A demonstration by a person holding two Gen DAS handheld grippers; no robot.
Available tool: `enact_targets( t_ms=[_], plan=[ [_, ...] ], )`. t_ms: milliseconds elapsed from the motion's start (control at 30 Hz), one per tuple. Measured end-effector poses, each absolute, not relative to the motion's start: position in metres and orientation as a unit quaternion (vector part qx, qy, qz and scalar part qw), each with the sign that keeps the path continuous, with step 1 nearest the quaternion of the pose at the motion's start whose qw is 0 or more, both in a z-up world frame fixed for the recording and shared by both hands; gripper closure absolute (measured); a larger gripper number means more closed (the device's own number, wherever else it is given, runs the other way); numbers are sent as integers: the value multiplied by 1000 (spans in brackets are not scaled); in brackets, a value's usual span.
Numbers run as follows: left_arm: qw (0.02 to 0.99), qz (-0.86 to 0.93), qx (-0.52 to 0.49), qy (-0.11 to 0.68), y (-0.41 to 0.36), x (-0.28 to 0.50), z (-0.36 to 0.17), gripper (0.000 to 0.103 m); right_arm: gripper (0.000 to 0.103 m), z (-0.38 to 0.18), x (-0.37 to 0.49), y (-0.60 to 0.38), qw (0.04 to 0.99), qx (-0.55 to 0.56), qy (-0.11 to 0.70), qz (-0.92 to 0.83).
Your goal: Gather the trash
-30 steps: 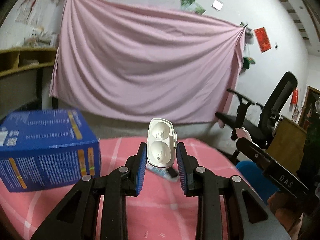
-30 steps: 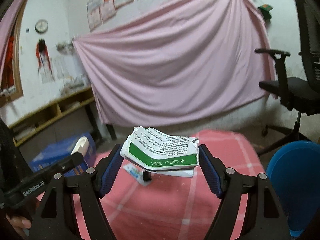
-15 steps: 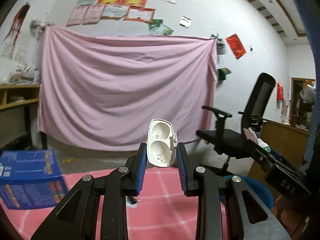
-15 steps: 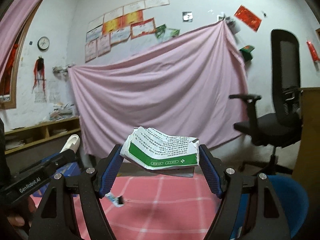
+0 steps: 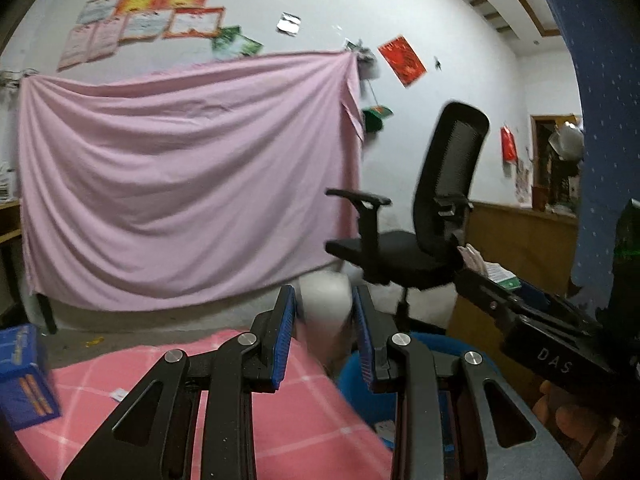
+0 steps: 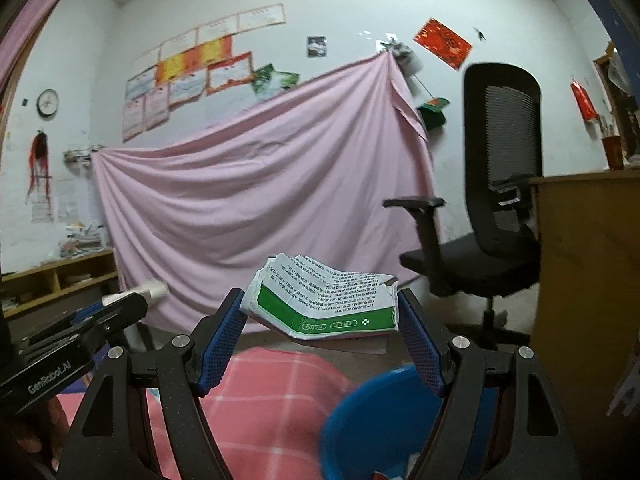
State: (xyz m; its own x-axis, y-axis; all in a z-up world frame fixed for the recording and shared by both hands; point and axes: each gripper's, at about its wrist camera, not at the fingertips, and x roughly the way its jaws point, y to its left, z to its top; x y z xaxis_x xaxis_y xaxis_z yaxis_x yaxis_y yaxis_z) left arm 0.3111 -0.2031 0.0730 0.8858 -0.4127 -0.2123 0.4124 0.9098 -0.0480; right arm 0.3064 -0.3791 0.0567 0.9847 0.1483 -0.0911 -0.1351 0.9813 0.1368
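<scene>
Left wrist view, left tongs (image 5: 324, 312) clamping blurred white case (image 5: 325, 300), right tongs (image 6: 322, 320) gripping crumpled carton (image 6: 324, 300)

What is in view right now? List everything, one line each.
white plastic case: one, white, blurred, clamped in left tool
crumpled green-and-white printed paper packet: one, clamped in right tool
round blue bin: one, blue, low right
pink checked cloth: one, pink, below both tools
blue cardboard box: one, far left
black office chair: one, right
pink hanging sheet: one, back wall
left tool: closed on case
right tool: closed on packet
</scene>
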Motion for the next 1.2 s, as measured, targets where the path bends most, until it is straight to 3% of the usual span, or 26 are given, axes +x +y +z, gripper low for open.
enact_targets(
  t_ms=[333,733,1033,1100,1200],
  plan=[
    [949,-233,-8,213,-261,362,41,78,28,25,334,-434,982,118,142,49],
    [941,-223,-60,248,-228,376,38,76,25,-15,360,-454,955,159,246,50],
    [945,-211,-58,244,-208,366,44,64,17,-15,362,-451,955,156,249,48],
    [947,-206,-61,240,-201,362,46,50,14,-12,360,-449,957,155,242,48],
    [950,-196,-75,231,-189,357,50,40,7,-6,358,-444,961,151,228,50]
  ],
)
